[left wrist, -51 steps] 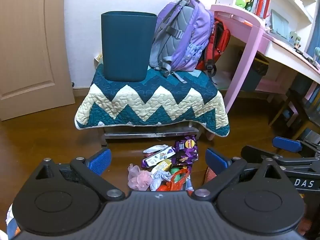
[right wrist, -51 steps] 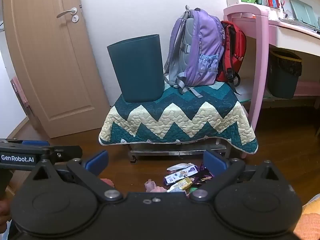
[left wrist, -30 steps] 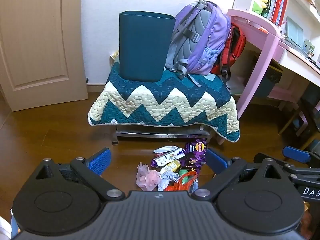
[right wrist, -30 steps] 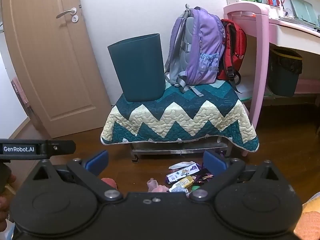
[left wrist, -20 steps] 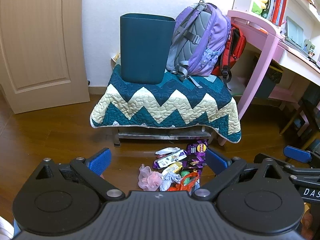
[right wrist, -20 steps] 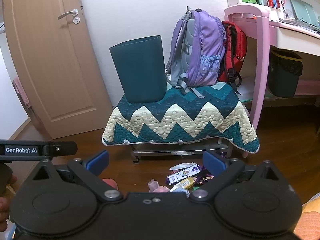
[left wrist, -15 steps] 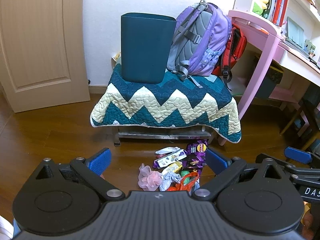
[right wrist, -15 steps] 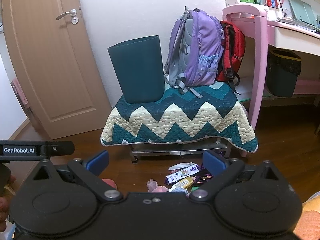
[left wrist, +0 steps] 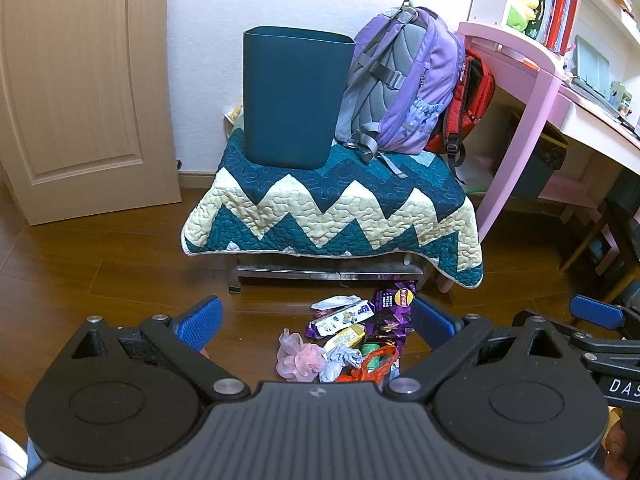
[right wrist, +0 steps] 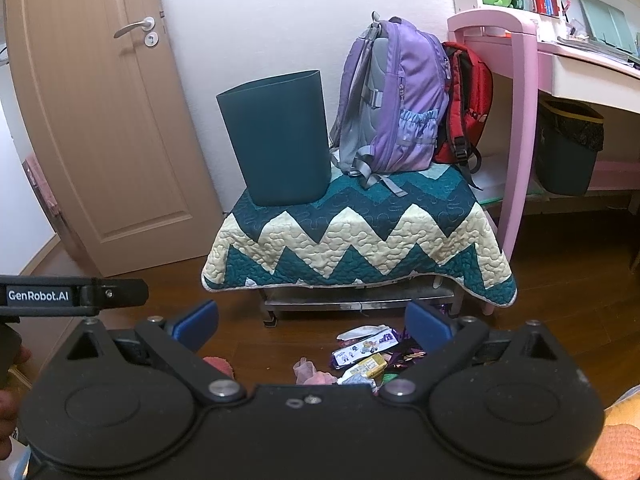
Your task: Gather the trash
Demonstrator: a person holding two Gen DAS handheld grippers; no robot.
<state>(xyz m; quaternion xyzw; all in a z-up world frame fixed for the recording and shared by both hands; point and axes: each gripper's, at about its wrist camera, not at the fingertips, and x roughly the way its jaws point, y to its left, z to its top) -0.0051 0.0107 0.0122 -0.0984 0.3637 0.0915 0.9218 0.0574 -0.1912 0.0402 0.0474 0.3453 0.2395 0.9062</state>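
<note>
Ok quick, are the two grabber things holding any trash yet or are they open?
Left gripper: open, holding nothing; the trash pile lies on the floor beyond its fingers.
Right gripper: open, holding nothing.

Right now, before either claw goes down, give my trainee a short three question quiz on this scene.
1. True or false: the left claw holds a wrapper.
2. Where does the dark teal bin stand? A) on the wood floor B) on the zigzag quilt C) under the pink desk
3. Fill in: the trash pile lies on the ____.

Key: 1 false, both claws are open and empty, the right claw too. 2 B. 3 floor, in front of the quilted bench.
</note>
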